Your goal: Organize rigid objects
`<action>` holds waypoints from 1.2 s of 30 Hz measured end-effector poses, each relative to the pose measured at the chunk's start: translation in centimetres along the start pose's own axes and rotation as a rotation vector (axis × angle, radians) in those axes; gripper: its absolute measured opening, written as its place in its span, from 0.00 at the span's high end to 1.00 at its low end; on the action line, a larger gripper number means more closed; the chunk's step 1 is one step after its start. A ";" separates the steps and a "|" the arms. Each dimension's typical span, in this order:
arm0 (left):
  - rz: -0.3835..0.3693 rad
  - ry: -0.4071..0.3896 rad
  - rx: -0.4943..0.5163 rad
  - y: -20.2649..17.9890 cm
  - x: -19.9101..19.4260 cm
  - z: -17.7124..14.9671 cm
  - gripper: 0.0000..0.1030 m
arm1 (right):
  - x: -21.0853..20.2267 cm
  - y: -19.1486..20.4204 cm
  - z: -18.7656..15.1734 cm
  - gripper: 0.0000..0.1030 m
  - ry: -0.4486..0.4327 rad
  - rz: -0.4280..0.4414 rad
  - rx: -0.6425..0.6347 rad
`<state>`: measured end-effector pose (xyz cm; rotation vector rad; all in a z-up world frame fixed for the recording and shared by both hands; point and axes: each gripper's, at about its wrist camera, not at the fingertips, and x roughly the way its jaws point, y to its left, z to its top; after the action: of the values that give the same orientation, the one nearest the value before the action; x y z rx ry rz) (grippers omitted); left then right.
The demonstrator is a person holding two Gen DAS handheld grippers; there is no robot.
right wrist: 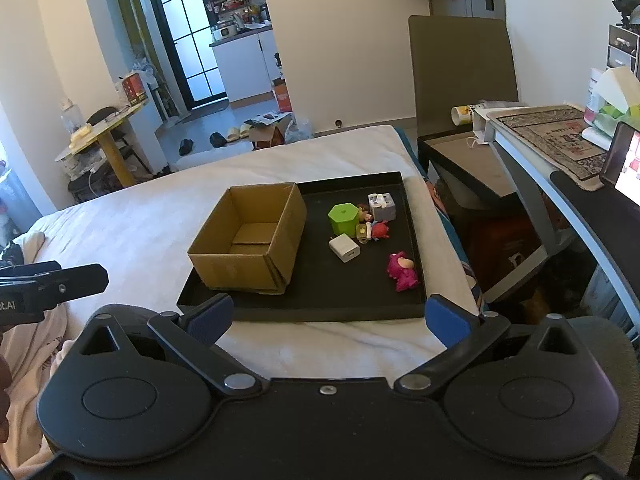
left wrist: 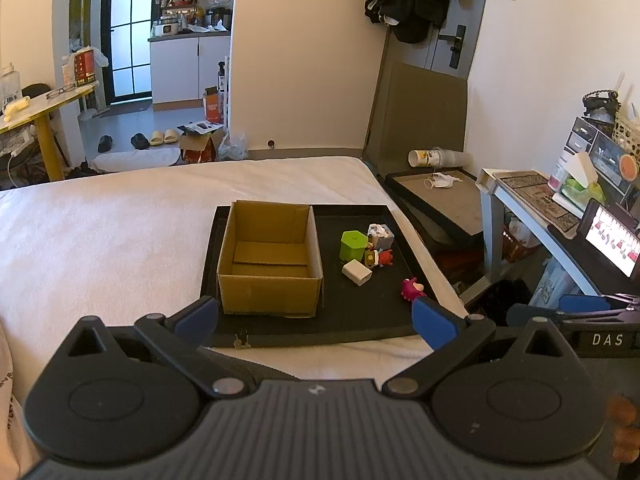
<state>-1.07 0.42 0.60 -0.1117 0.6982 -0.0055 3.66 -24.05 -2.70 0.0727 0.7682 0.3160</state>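
A black tray (left wrist: 360,320) (right wrist: 320,308) lies on a white bed. On its left half stands an open, empty cardboard box (left wrist: 270,260) (right wrist: 248,236). To the box's right lie a green hexagonal block (left wrist: 353,245) (right wrist: 343,218), a white cube (left wrist: 357,272) (right wrist: 345,249), a grey cube (left wrist: 382,236) (right wrist: 382,206), a red figure (left wrist: 385,258) (right wrist: 380,230) and a pink figure (left wrist: 412,289) (right wrist: 402,266). My left gripper (left wrist: 316,320) and my right gripper (right wrist: 328,320) hover open before the tray's near edge, holding nothing.
The white bed (left wrist: 120,232) (right wrist: 132,220) spreads left of the tray. A desk (left wrist: 532,200) (right wrist: 552,148) with a tissue box and a lit screen stands on the right, with a dark flat box (left wrist: 444,200) beside the bed. A yellow-legged table (left wrist: 44,120) is at far left.
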 end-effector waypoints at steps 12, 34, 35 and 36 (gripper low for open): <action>0.006 0.007 -0.020 0.8 1.0 1.1 0.00 | 0.6 -0.1 0.8 0.00 -0.008 -0.015 -0.001; 0.057 0.074 -0.099 4.7 7.6 2.2 0.00 | 5.8 -2.1 2.4 0.00 0.008 -0.031 0.070; 0.060 0.075 -0.101 4.9 7.9 2.2 0.00 | 6.1 -2.0 2.5 0.00 0.007 -0.056 0.058; 0.063 0.076 -0.103 5.0 8.2 2.3 0.00 | 6.3 -2.0 2.5 0.00 0.004 -0.074 0.045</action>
<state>6.52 5.30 -3.47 -0.1892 0.7773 0.0875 10.18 -23.84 -5.50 0.0860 0.7805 0.2283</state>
